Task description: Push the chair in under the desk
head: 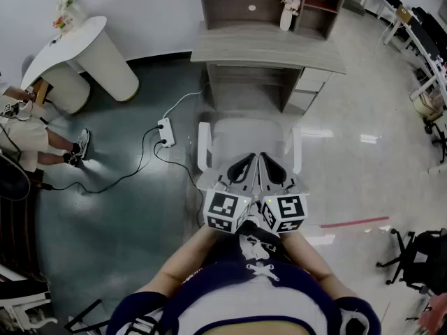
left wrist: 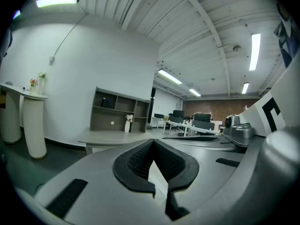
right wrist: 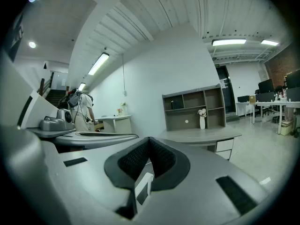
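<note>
In the head view, the chair (head: 244, 142) was seen just before the tabletop (head: 269, 47) edge, with open floor (head: 349, 159) to its right. The left hand-held gripper (head: 242, 167) and right hand-held gripper (head: 274, 169) were held side by side over the chair's back edge. In each gripper view, the jaws were seen closed and empty, with the tabletop ahead.

Glossy floor (head: 105, 208), dark green-grey at left of the frame and pale at right, white power strip (head: 165, 132) with black cables centre left, white chair (head: 244, 142) at centre, red tape strip (head: 354, 222) lower right, grey wooden desk (head: 265, 47) top centre bearing a white vase (head: 286, 18)
</note>
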